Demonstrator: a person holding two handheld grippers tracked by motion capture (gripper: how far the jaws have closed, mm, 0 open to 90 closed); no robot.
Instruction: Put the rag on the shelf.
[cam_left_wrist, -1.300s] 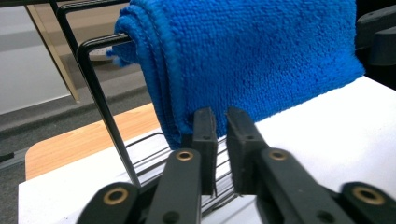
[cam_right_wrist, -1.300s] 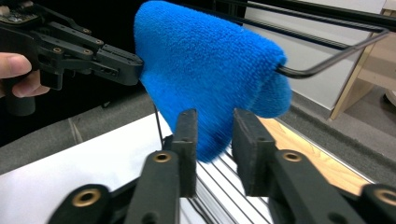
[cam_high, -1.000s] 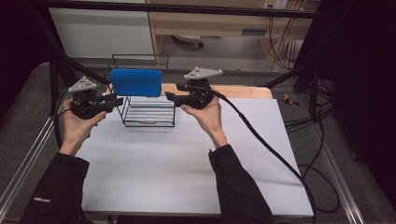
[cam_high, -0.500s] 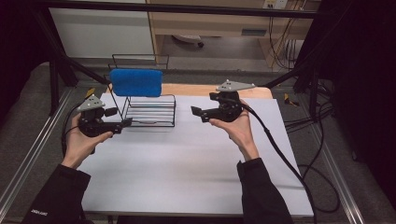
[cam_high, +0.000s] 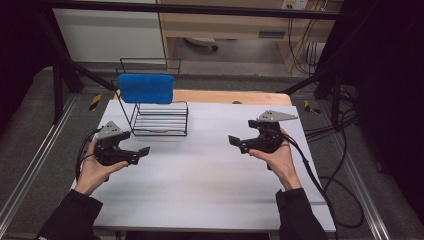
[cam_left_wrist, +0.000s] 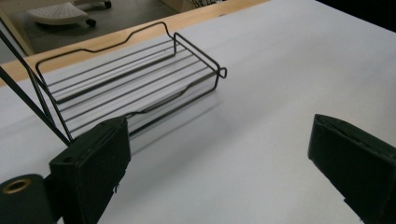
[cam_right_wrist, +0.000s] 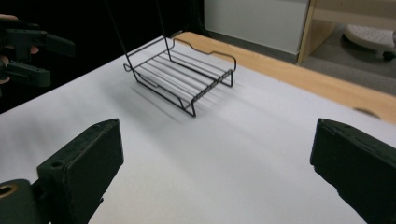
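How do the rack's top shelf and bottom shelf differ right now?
The top shelf carries a blue sponge at its front edge; the bottom shelf carries nothing. The top shelf sits higher and farther back; the bottom shelf rests on the white table. Both are black wire.

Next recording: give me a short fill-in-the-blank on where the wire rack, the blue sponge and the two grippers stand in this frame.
1. The blue rectangular sponge rests on the ____ tier of the black wire rack.
2. The lower shelf of the rack holds ____.
3. Both the left gripper and the right gripper have their jaws ____.
4. The rack stands on the white table nearer the ____ gripper.

Missing words: upper; nothing; open; left
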